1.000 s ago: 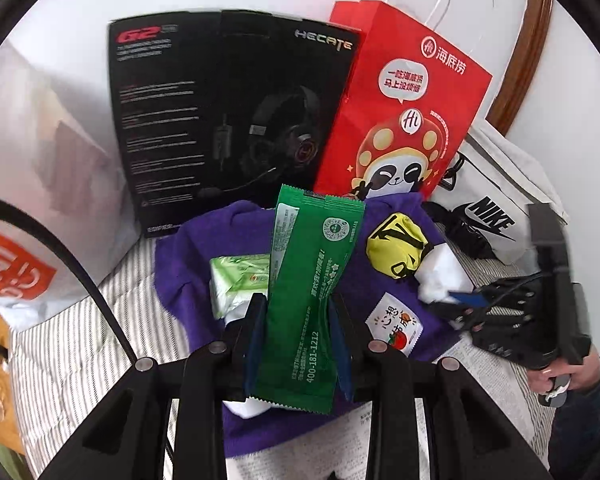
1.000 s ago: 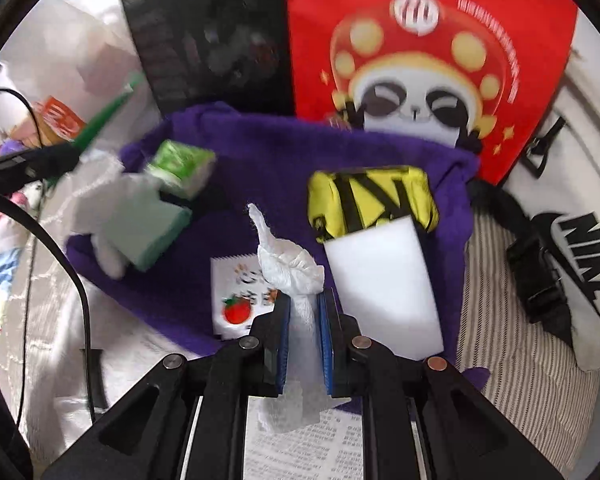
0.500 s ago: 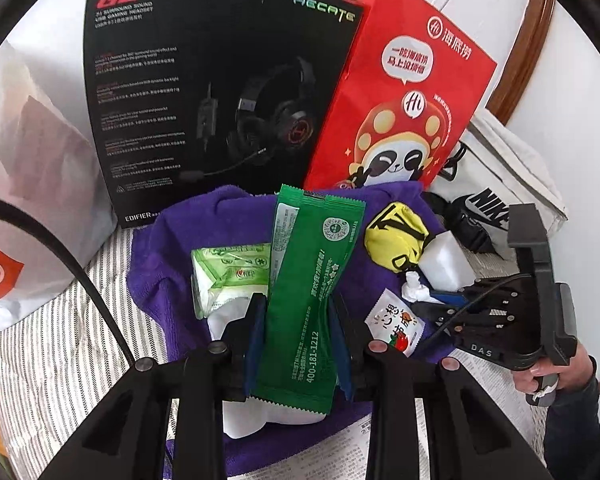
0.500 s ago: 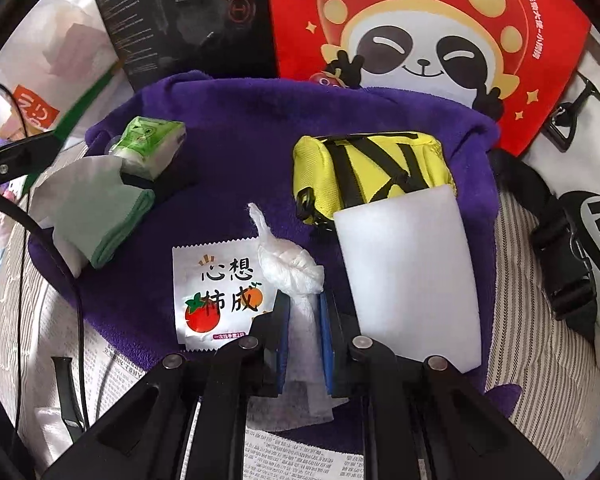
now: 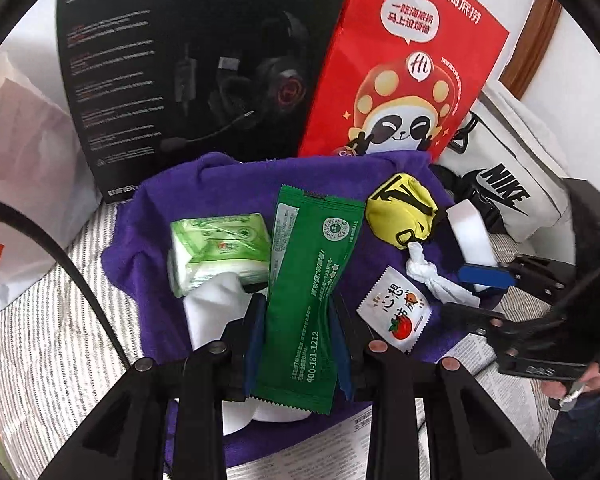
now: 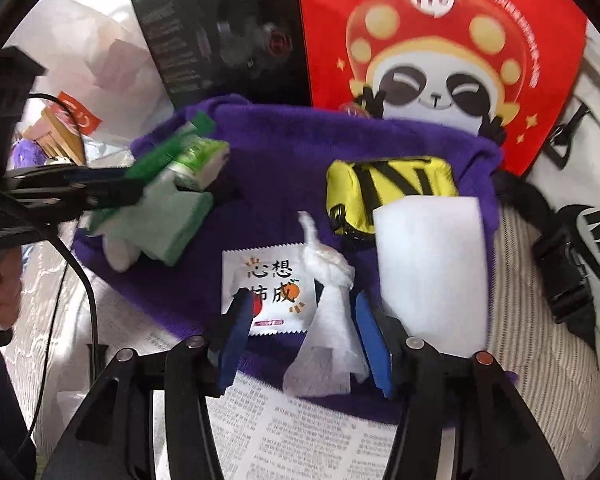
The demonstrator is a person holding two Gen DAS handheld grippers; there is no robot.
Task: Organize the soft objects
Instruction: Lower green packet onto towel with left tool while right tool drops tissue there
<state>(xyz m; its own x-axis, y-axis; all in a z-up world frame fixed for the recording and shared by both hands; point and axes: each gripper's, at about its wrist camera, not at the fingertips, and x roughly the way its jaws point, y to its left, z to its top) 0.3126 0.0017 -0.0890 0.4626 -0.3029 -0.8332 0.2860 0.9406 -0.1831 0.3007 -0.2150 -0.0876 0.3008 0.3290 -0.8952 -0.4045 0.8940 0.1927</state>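
Several soft items already lie on the purple towel (image 6: 284, 168) ahead of both tools. The right tool (image 6: 300, 320) is opening, the knotted white tissue (image 6: 332, 304) loose between its jaws. The left tool (image 5: 296, 320) clamps the green sachet (image 5: 308, 280), not yet placed.

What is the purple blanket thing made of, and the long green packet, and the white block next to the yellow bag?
The purple cloth looks like fuzzy fleece or towelling: matte, with a nap and soft folds. The green packet seems to be glossy plastic film: printed, shiny, with zigzag-cut ends. The white block looks like foam or sponge: plain, matte, with square edges, though I can't be sure.
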